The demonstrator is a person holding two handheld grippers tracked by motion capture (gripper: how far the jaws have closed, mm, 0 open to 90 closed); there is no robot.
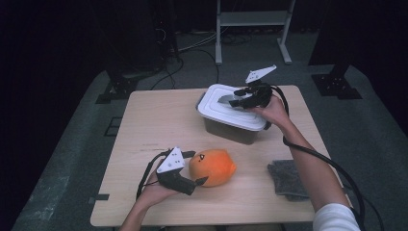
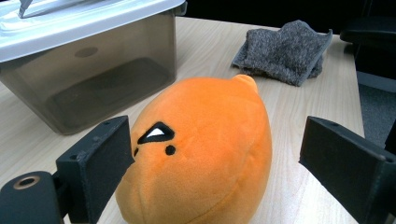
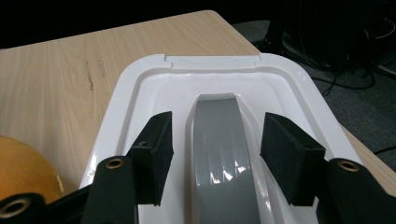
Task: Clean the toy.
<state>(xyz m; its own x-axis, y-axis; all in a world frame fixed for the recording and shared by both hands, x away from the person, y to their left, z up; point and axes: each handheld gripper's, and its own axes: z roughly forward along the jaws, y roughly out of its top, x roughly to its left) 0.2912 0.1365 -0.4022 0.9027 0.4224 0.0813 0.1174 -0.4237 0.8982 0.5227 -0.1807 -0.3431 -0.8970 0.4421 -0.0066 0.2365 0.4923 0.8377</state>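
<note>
The right tool [image 3: 215, 154] stands apart astride the grey handle [image 3: 223, 154], whose long axis runs along the white lid [image 3: 140, 88].

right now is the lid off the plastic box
No, the white lid sits flat on the smoky box, and the right gripper has a jaw on either side of the lid's grey handle.

Light wooden table [image 1: 144, 120], lidded grey box [image 1: 230, 120] at its far right, orange plush [image 1: 212, 167] near the front middle, grey cloth [image 1: 288, 179] at front right.
</note>
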